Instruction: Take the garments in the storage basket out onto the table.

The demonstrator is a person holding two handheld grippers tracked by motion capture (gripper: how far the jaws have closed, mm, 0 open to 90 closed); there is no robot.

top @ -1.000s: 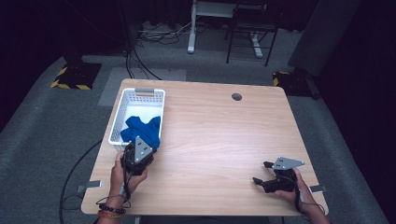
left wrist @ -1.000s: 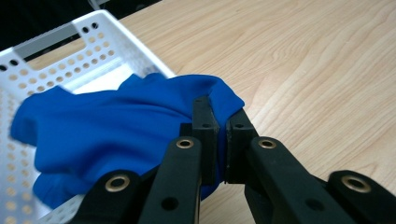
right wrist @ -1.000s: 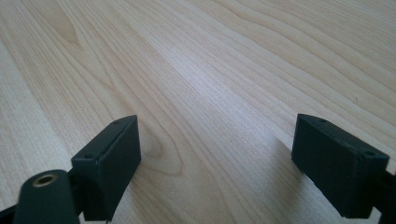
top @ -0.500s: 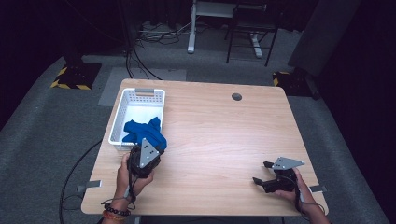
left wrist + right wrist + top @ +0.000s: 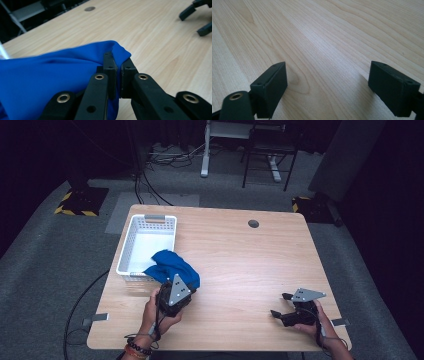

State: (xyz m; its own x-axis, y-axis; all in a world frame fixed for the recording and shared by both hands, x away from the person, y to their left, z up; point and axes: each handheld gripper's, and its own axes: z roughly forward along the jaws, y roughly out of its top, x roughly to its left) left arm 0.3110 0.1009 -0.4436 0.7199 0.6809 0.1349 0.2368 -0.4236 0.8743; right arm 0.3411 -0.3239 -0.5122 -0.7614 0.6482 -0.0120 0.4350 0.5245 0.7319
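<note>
Now left claw [image 5: 117, 75] pinching blue cloth [image 5: 50, 75] edge, basket [image 5: 145, 227] rim behind

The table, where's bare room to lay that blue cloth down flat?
The widest bare patch of table lies between the cloth and the right gripper, up to the round hole at the far edge. The near left is crowded: the basket, the cloth draped over its near rim, and the left gripper clamped on it.
</note>
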